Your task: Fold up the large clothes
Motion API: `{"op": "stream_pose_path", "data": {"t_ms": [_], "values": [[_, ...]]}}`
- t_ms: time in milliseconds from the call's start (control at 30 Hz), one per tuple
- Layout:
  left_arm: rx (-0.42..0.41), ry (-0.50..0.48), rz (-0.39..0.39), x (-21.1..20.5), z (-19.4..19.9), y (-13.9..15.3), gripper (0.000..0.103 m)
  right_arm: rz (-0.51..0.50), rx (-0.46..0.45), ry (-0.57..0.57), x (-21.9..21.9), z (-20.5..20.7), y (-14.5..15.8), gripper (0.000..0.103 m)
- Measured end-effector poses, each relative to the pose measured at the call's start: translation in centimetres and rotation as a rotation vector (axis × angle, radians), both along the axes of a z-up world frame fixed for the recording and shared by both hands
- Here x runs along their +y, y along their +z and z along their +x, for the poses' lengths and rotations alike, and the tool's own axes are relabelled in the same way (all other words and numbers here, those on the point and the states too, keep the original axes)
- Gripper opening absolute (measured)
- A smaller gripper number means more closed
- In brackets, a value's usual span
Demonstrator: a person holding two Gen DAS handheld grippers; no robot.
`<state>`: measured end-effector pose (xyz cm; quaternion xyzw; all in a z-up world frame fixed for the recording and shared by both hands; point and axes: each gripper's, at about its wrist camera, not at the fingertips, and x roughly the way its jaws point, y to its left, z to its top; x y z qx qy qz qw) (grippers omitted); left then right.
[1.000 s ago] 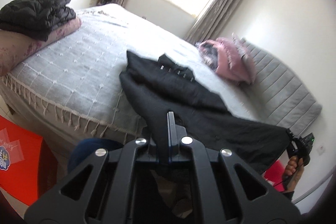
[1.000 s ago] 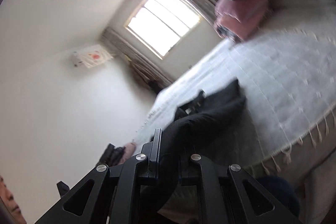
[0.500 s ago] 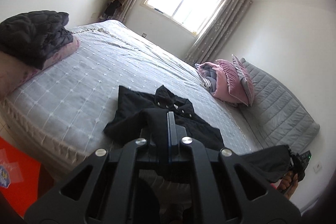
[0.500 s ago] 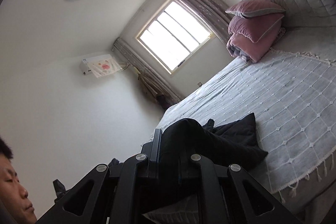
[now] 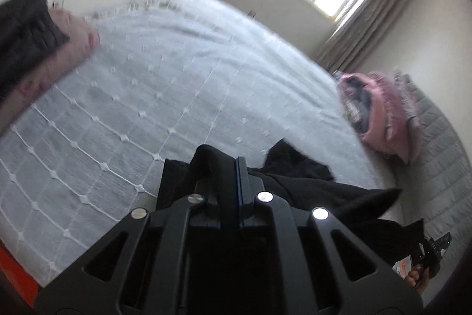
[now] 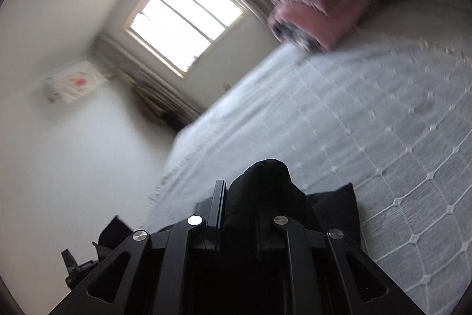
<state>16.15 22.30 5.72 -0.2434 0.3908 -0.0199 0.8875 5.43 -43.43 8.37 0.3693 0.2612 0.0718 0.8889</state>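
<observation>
Left wrist view: the left tool (image 5: 228, 167) is clamped on a fold of the black garment (image 5: 298, 170), its jaws starting to part with the cloth between them. The rest of the garment lies crumpled on the near edge of the bed (image 5: 165, 96) and trails off to the right toward the right tool (image 5: 433, 253), seen small at the lower right with a hand (image 5: 413, 276) beneath it. Only this view shows the dark quilted jacket (image 5: 20, 28) stacked on a pink cushion (image 5: 67, 49) at far left, and a strip of red (image 5: 14, 276) at the lower left corner.

Right wrist view: the right tool (image 6: 239, 197) grips a rounded bunch of the same black garment (image 6: 265, 185), which hides one finger; its jaws are likewise easing apart on the cloth. Only this view shows the wall-mounted unit (image 6: 73, 81).

Both views: the bedspread is pale grey, woven, quilted in a grid of white stitched lines with small tufts. Pink bedding (image 6: 318, 2) is stacked against a ribbed grey headboard (image 5: 436, 155). Both frames are motion-blurred.
</observation>
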Motion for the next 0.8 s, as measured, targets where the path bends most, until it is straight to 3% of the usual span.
{"op": "stream_pose_path", "data": {"t_ms": [100, 133, 233, 267, 333, 433, 467, 500, 600, 800], "values": [[0.134, -0.034, 0.027, -0.5, 4.4, -4.9, 0.016, -0.151, 0.217, -0.074, 0.3, 6.1, -6.0, 0.044], [0.162, -0.035, 0.021, -0.4, 5.1, -6.1, 0.017, -0.197, 0.288, -0.098, 0.1, 7.3, -7.9, 0.047], [0.181, -0.028, -0.04, 0.2, 5.6, -7.5, 0.021, -0.21, 0.383, -0.101, -1.3, 8.0, -11.6, 0.047], [0.18, -0.032, -0.066, 0.6, 5.6, -7.9, 0.022, -0.215, 0.383, -0.112, -1.9, 7.7, -11.7, 0.048], [0.191, -0.041, -0.102, 1.1, 5.6, -8.1, 0.027, -0.243, 0.34, -0.153, -3.3, 6.7, -11.3, 0.064], [0.158, -0.015, -0.13, 2.2, 5.1, -7.2, 0.059, -0.247, 0.295, -0.138, -3.9, 6.0, -10.9, 0.07], [0.139, 0.01, -0.127, 2.7, 4.9, -6.7, 0.076, -0.249, 0.294, -0.117, -3.7, 6.2, -10.9, 0.07], [0.117, 0.029, -0.129, 3.2, 4.8, -6.2, 0.079, -0.262, 0.294, -0.092, -3.1, 6.3, -10.8, 0.07], [0.127, 0.022, -0.068, 3.3, 5.5, -6.3, 0.079, -0.356, 0.288, -0.014, -0.3, 7.8, -10.2, 0.07], [0.201, -0.156, 0.131, -0.5, 6.7, -9.9, 0.079, -0.525, 0.29, 0.088, 4.0, 10.8, -10.3, 0.065]]}}
